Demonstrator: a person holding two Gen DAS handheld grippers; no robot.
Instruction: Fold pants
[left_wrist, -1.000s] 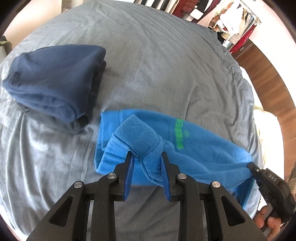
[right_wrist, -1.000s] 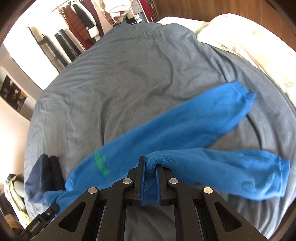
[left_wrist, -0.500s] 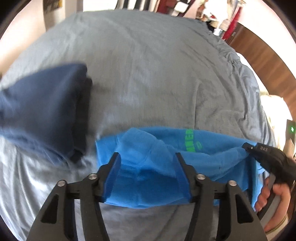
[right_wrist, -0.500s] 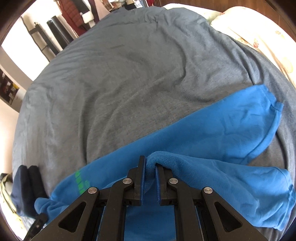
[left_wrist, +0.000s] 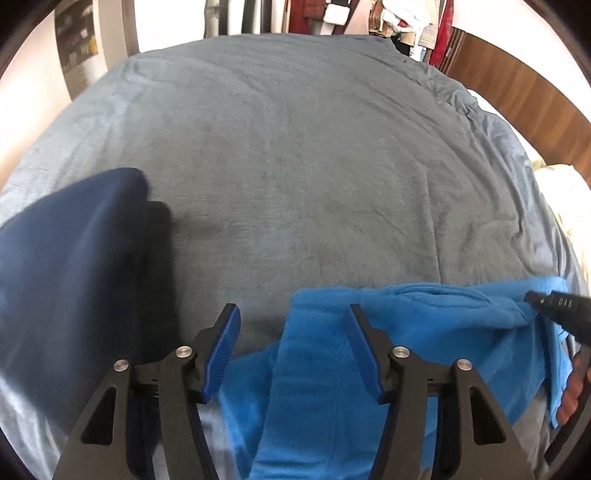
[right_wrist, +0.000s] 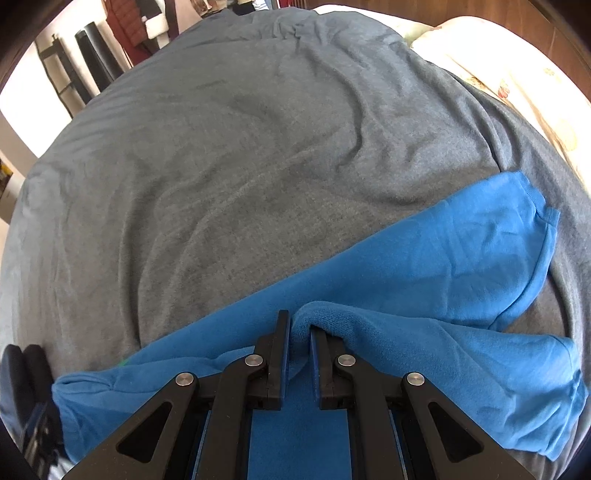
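The left gripper (left_wrist: 291, 332) fills the lower middle of the frame, its jaws standing apart after a slight closing, with the bright blue pants (left_wrist: 332, 387) lying loose between them on the grey bedcover (left_wrist: 295, 166). A folded navy garment (left_wrist: 70, 266) sits at the left edge. At the right edge the right gripper (left_wrist: 532, 298) pinches a bunched fold of the pants, fingers (left_wrist: 572, 391) showing below.

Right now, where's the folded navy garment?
In the left wrist view, the navy garment lies on the grey bedcover, left of the open left gripper and apart from the blue pants.
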